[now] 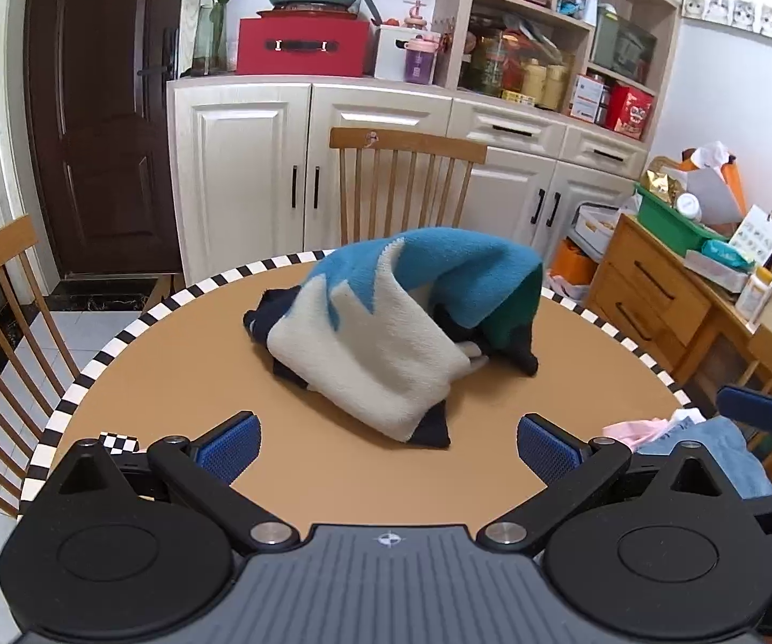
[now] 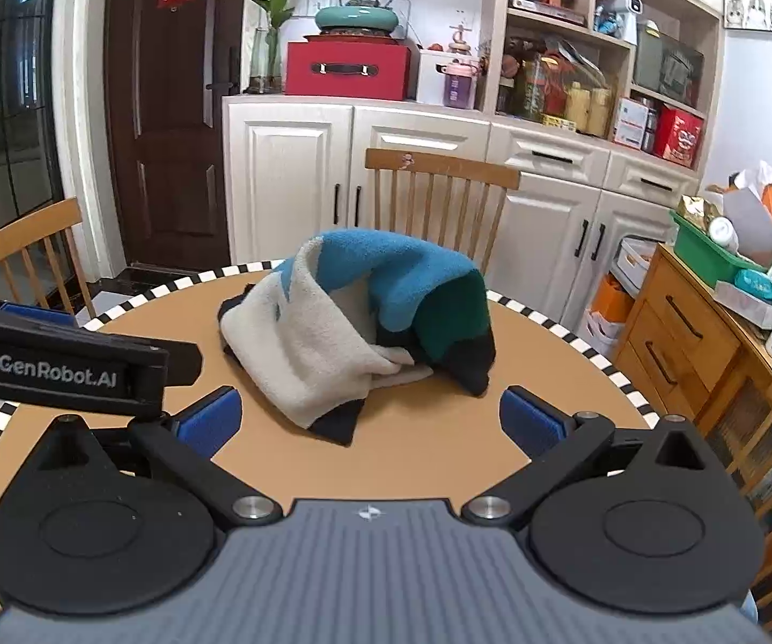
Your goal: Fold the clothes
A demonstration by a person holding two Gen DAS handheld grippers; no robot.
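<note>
1. While both tools hang back from the work, a fleece sweater (image 1: 386, 333) in blue, cream, green and black lies bunched in a hump at the middle of the round counter (image 1: 171, 375), with one sleeve or hem trailing toward the near edge.
2. Fingers spread wide and empty, the left gripper (image 1: 388, 445) hovers just short of the garment; the right gripper (image 2: 369, 418) is likewise agape and holding nothing, beside the left tool's body.
3. Because the sweater is doubled over itself, a pinch at the cream layer would likely catch several thicknesses at once, dragging the whole heap instead of opening it flat.
4. Thick pile looks slippery for the blue pads (image 1: 227, 448), so a shallow bite may let the cloth slide free mid-lift.
5. More clothes (image 1: 697, 440), pink and denim-blue, sit at the counter's right edge near the right tool; a wide sweep there could knock them to the floor.
6. Close-set tools risk colliding if both reach for the same corner.
</note>
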